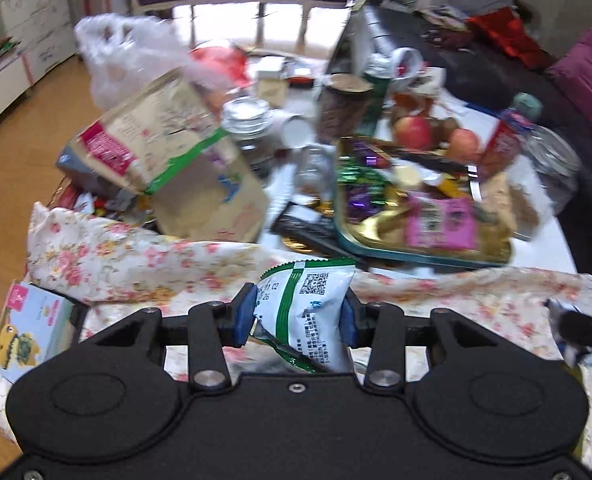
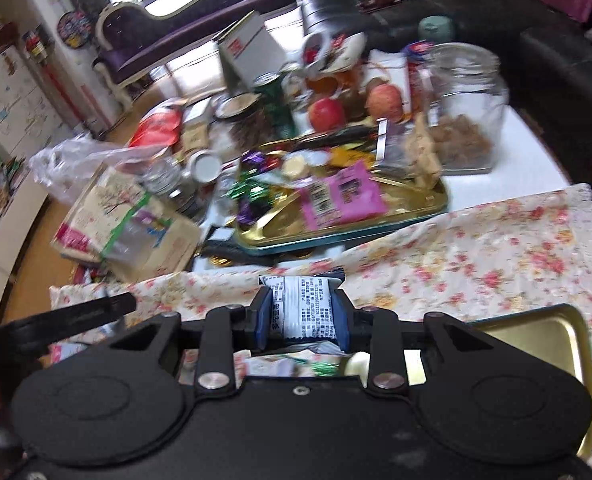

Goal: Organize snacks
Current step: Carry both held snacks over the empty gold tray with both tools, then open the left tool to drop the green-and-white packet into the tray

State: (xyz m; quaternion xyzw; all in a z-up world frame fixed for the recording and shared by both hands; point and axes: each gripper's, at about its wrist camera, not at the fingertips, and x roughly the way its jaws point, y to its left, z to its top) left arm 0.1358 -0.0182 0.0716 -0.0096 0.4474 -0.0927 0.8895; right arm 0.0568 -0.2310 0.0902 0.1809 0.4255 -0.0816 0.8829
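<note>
the left hand-held gripper (image 1: 297,316) pinches a green-and-white snack packet (image 1: 307,304) between its blue pads, lifted above the floral cloth (image 1: 136,256) at the counter's near edge. the right hand-held gripper (image 2: 301,316) clamps a white snack packet (image 2: 301,308) over the same cloth. beyond lies a gold tray (image 2: 431,208) of sweets mid-counter.

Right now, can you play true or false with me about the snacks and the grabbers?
1. The left gripper holds a white-and-green snack packet. True.
2. The right gripper is empty. False: it grips a small white printed packet.
3. Red apples sit behind the gold tin tray. True.
4. The pink packet lies on the floral cloth. False: it lies in the gold tin tray.
</note>
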